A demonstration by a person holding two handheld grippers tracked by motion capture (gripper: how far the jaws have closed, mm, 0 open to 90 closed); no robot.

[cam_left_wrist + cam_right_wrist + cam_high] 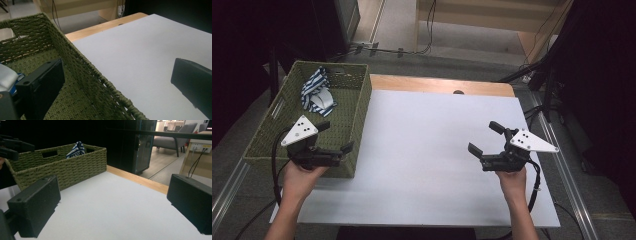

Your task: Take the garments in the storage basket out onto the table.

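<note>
High view: the green woven basket (357, 107) stands at the left edge of the table (427, 150), overhanging that edge. A blue-and-white striped cloth (316, 91) lies inside it, toward the basket's far end. No brand, label or writing can be read on the basket, the cloth or the table.

The left gripper (337, 136) is held over the basket's near right corner, its jaws released and straddling the right wall: in the left gripper view one jaw stands inside the basket (82, 75) and the other over the white table surface (140, 62), with nothing clamped between them.

The right gripper (486, 137) hangs near the table's right edge, well apart from the basket, jaws released and empty. The right gripper view looks across the bare white surface (112, 210) to the basket (75, 167), with the striped cloth (76, 149) rising above its rim.

A grey three-cornered plate bearing small dark dots sits on each gripper; the dots form no readable marking.
</note>
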